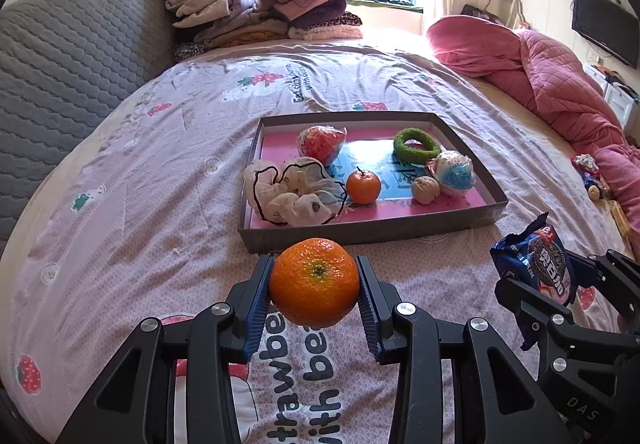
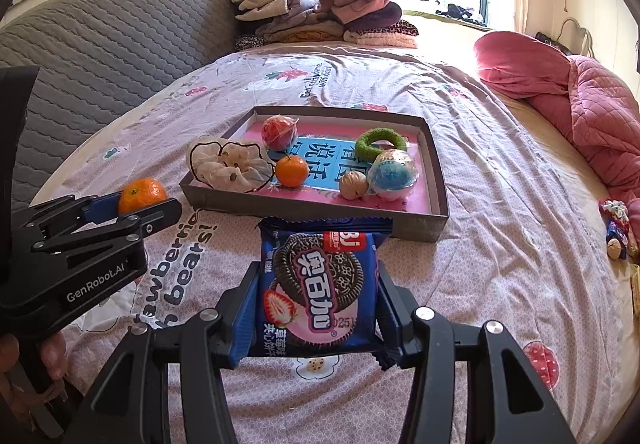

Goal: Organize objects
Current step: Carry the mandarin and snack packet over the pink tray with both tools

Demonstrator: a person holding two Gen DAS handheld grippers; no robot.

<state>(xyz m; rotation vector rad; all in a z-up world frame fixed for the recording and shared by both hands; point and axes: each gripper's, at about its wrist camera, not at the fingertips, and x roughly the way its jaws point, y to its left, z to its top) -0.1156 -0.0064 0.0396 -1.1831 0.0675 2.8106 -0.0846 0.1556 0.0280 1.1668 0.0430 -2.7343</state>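
Note:
My left gripper is shut on an orange mandarin, held above the bedsheet just in front of the shallow grey box tray. It also shows in the right wrist view at the left. My right gripper is shut on a blue cookie packet, held upright in front of the tray's near wall. The packet shows at the right of the left wrist view. In the tray lie a white scrunchie, a second mandarin, a walnut, a green ring and two wrapped balls.
The bed carries a printed lilac sheet. A grey quilted headboard is on the left, folded clothes at the back, a pink quilt on the right. Small items lie near the right edge.

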